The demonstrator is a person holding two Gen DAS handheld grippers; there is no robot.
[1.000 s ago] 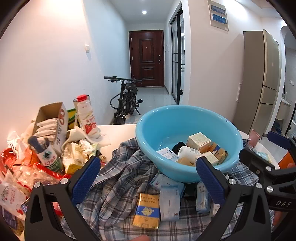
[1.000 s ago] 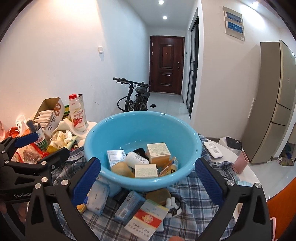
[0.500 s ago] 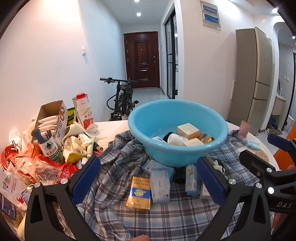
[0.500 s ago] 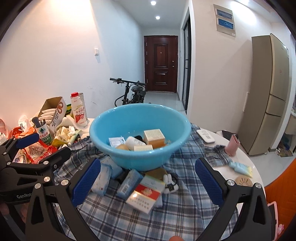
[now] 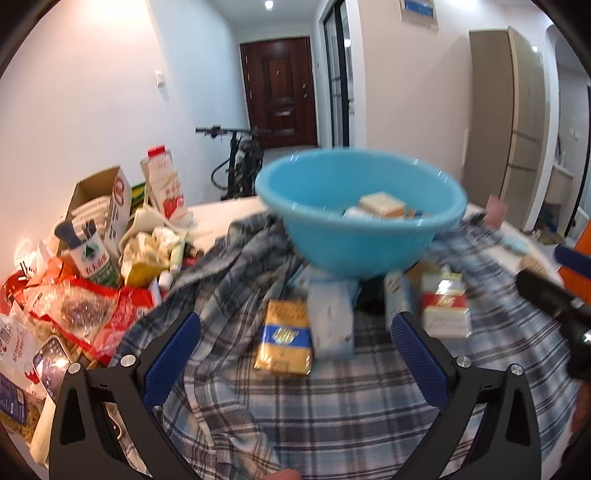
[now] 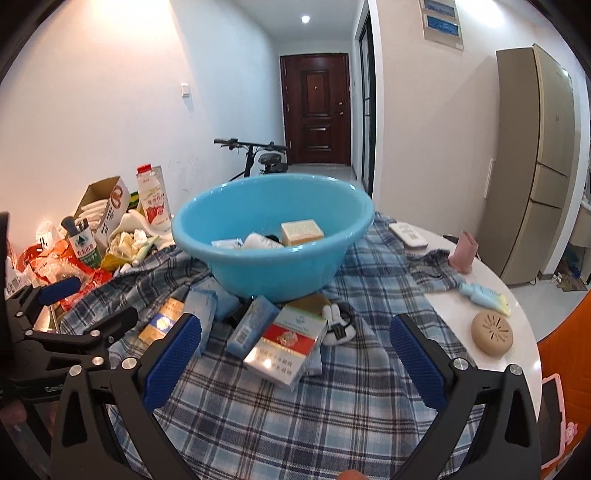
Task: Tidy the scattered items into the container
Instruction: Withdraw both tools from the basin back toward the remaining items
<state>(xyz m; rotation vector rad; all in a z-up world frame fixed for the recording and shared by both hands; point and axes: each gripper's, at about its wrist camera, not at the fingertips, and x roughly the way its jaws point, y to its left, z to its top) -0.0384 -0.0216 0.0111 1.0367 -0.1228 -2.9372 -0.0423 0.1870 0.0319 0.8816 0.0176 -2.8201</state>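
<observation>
Both views are bright, lit by a round recessed ceiling light (image 6: 305,18) at the upper centre of each frame. A warm glow falls on the white wall at upper left. The left wrist view is smeared by motion blur, worst on the glossy light-blue plastic basin (image 5: 360,225); the right wrist view is sharp. Fisheye bending curves the edges, and the corners are black.
</observation>
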